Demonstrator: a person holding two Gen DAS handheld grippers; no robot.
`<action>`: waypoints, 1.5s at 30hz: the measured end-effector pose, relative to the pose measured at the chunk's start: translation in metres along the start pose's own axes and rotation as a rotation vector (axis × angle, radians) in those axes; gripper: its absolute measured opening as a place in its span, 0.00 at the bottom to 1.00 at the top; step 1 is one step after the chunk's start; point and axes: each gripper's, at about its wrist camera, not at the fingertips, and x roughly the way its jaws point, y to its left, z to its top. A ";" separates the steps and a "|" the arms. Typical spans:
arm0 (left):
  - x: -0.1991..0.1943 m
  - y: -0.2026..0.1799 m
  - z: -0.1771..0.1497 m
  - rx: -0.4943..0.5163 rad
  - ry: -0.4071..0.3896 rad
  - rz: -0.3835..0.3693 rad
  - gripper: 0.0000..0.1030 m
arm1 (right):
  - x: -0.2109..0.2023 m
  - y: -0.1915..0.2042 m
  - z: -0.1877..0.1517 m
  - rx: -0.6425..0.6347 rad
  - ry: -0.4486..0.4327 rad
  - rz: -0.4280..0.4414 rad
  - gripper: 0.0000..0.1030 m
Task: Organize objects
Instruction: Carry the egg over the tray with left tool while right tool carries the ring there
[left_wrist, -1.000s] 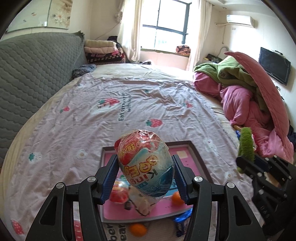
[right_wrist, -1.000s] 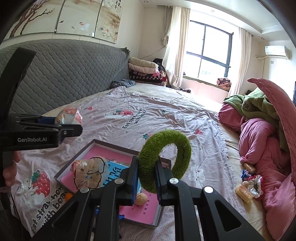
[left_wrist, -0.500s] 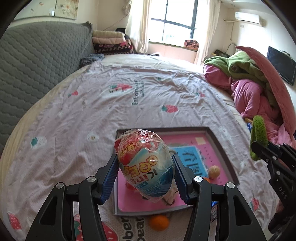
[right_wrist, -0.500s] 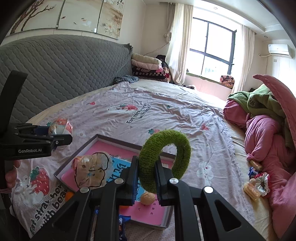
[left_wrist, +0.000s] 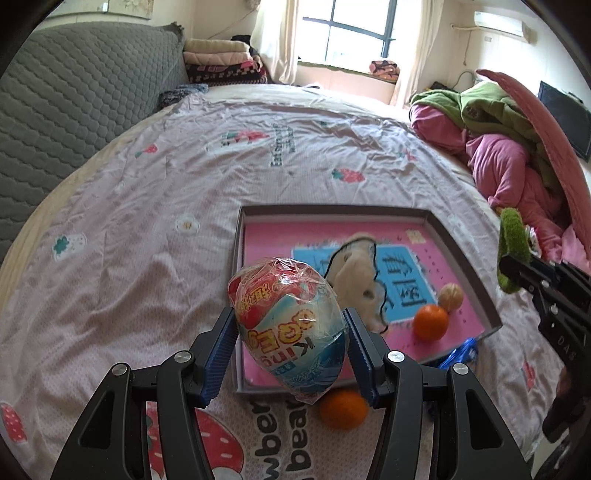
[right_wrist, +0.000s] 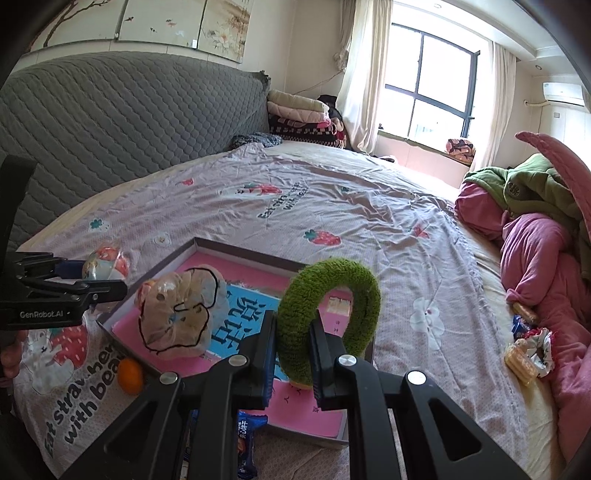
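My left gripper (left_wrist: 291, 332) is shut on an egg-shaped snack in clear wrap (left_wrist: 290, 326), held above the near left corner of the pink-lined tray (left_wrist: 461, 240). My right gripper (right_wrist: 293, 332) is shut on a fuzzy green ring (right_wrist: 332, 314), held above the tray's (right_wrist: 236, 249) near side. The tray holds a bagged plush toy (right_wrist: 181, 314), an orange (left_wrist: 430, 321) and a small tan ball (left_wrist: 450, 297). In the right wrist view the left gripper (right_wrist: 85, 277) with the egg snack (right_wrist: 105, 264) is at the left. The ring (left_wrist: 511, 240) shows at the right of the left wrist view.
An orange (left_wrist: 343, 408) and a blue snack packet (right_wrist: 245, 439) lie on the bedsheet in front of the tray. More wrapped snacks (right_wrist: 526, 350) lie by the pink and green bedding (right_wrist: 535, 229) at right. A grey headboard (right_wrist: 110, 122) is at left.
Both grippers have moved nearer to the tray and lower, each keeping its hold. The tray's contents show more fully in the left wrist view now.
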 end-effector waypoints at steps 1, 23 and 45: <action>0.002 0.001 -0.003 0.000 0.006 0.004 0.57 | 0.002 0.000 -0.002 0.000 0.004 -0.001 0.16; 0.033 0.003 -0.017 -0.007 0.040 -0.033 0.57 | 0.035 -0.001 -0.022 0.024 0.047 0.016 0.16; 0.065 -0.005 -0.014 0.002 0.040 -0.041 0.57 | 0.058 -0.010 -0.039 0.080 0.060 0.033 0.16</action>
